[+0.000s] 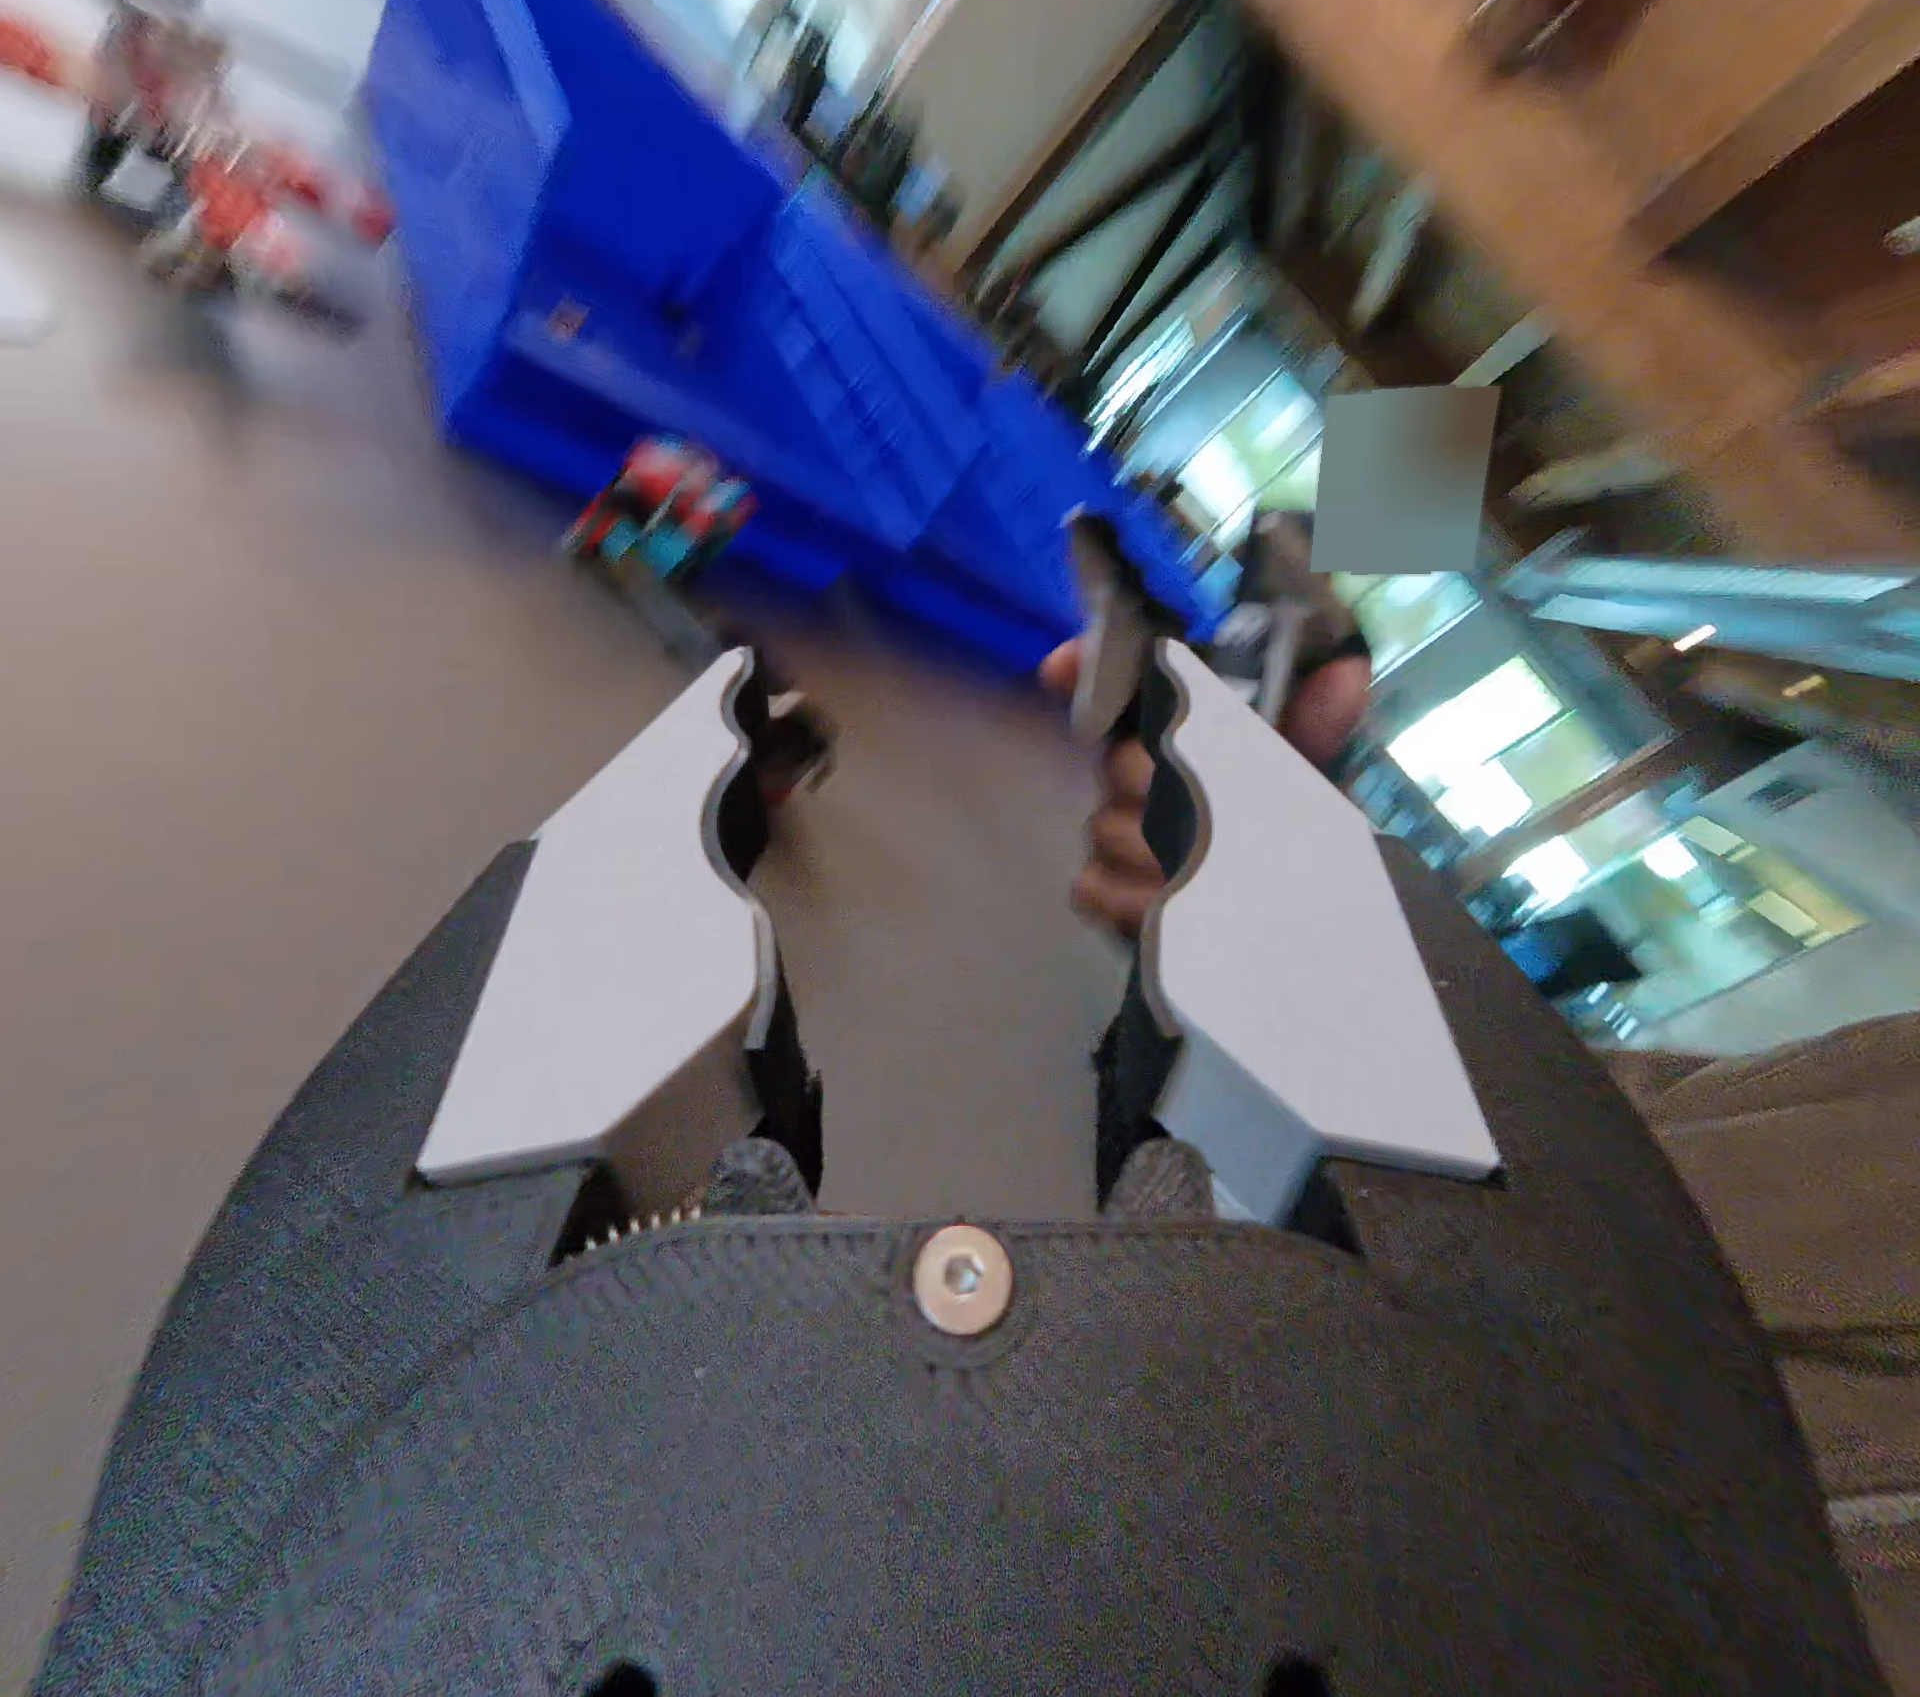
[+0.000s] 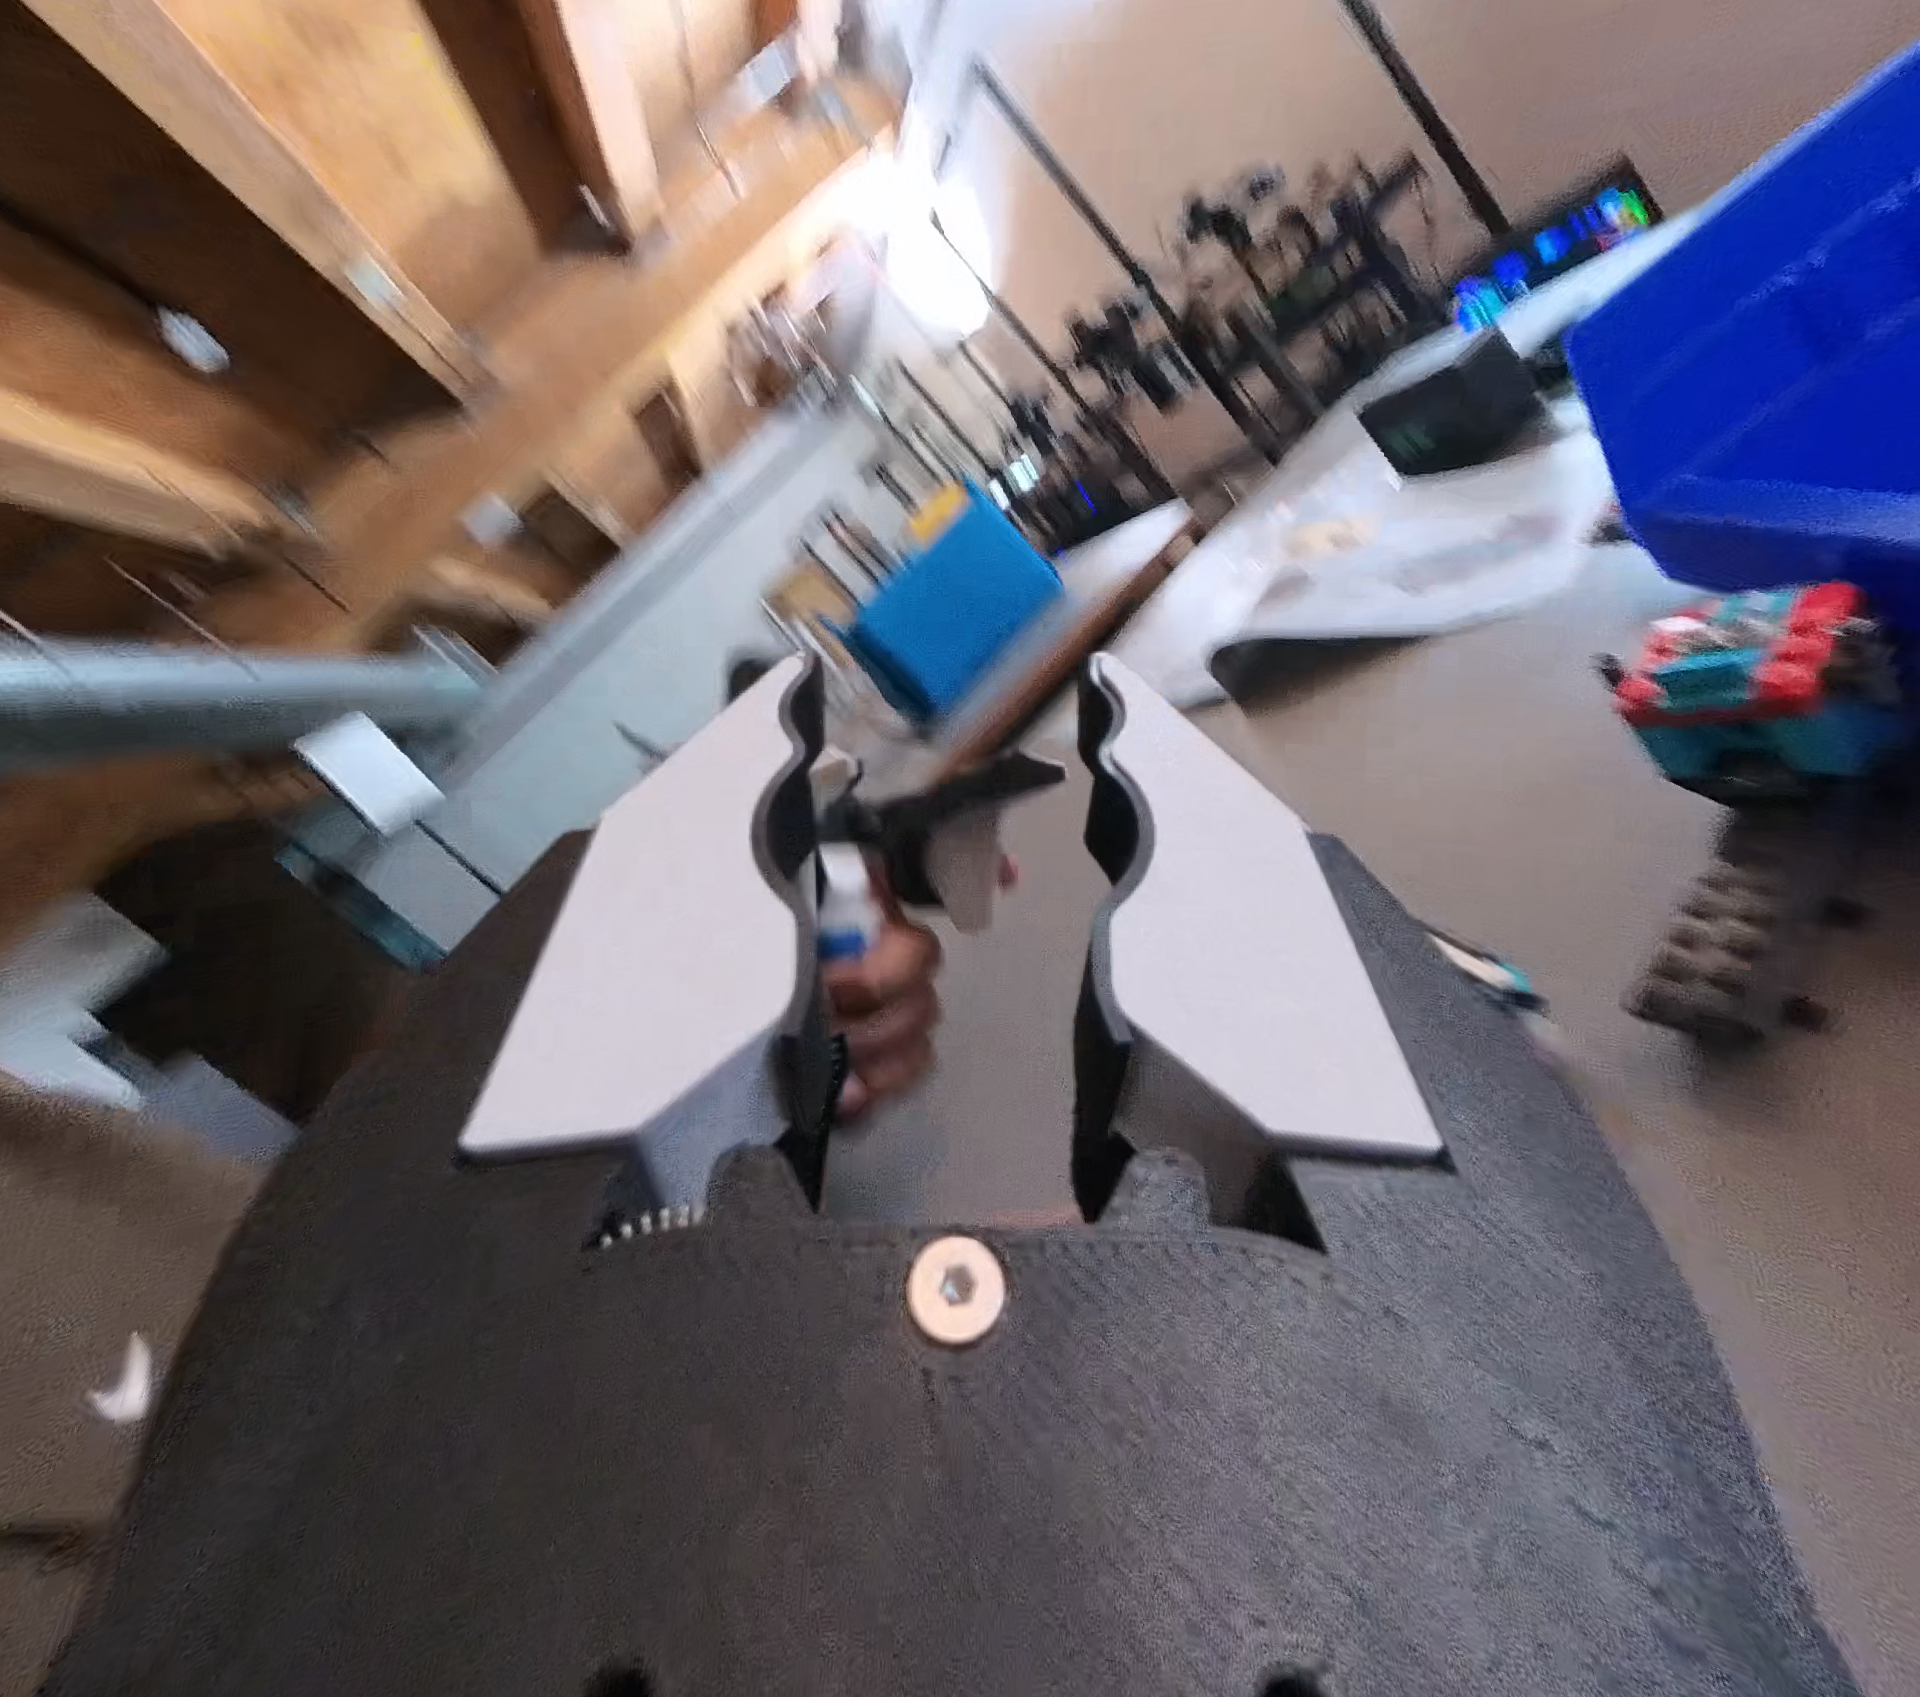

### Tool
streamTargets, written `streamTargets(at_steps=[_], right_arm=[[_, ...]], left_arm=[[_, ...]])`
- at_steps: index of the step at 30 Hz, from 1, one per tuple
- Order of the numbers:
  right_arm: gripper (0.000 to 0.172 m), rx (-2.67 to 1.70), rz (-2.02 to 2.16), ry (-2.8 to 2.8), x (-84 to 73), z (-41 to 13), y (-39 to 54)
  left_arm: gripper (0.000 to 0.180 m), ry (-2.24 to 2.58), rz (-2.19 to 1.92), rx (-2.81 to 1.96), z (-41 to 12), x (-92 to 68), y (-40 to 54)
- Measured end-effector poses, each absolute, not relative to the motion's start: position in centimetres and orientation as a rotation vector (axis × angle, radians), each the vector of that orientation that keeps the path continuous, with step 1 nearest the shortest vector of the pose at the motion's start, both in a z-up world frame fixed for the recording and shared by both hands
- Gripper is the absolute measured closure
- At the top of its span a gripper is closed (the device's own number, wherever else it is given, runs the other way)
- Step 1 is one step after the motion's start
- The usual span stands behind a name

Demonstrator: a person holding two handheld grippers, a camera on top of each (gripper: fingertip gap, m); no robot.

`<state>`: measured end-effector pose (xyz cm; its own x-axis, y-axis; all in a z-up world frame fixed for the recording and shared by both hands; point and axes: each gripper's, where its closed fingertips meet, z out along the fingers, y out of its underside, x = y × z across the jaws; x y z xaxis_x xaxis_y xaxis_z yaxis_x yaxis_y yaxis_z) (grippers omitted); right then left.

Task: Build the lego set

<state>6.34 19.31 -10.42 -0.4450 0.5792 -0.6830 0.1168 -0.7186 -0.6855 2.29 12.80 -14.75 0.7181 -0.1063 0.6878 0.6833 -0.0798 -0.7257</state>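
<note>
Both grippers gape wide, holding nothing: left gripper (image 1: 951,681) faces blue bin (image 1: 644,213) far-left; right gripper (image 2: 945,691) sees it far-right.

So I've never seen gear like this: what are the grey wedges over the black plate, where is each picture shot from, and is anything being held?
Each picture comes from a camera on a handheld two-finger gripper, looking forward along its fingers. The grey wedges are those fingers; the black plate is the gripper's body.

In the left wrist view, the left gripper stands open with nothing between its fingers. Beyond it you see the other gripper and a hand.

In the right wrist view, the right gripper is also open and holds nothing.

On the grey-brown surface stand a blue bin and a small red and teal object. Both pictures are motion-blurred, so finer detail cannot be told.
</note>
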Motion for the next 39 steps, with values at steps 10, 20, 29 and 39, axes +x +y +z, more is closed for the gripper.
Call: streamTargets(at_steps=[10,20,29,39], right_arm=[[0.104,-1.214,2.467,-0.321,7.1,-5.5,19.3],[0.114,-1.094,2.516,-0.246,10.1,-3.0,18.7],[0.135,-1.148,2.222,-0.319,11.2,-2.7,19.9],[0.152,-1.626,1.213,-0.743,8.2,-13.4,26.1]], left_arm=[[0.108,-0.356,-0.86,-0.96,-8.3,10.5,14.5],[0.11,-0.28,-0.796,-1.049,-8.4,14.5,13.7],[0.115,-0.16,-0.734,-0.993,-7.0,17.8,11.0],[0.103,-0.341,-0.153,-1.53,-13.9,9.2,12.1]])
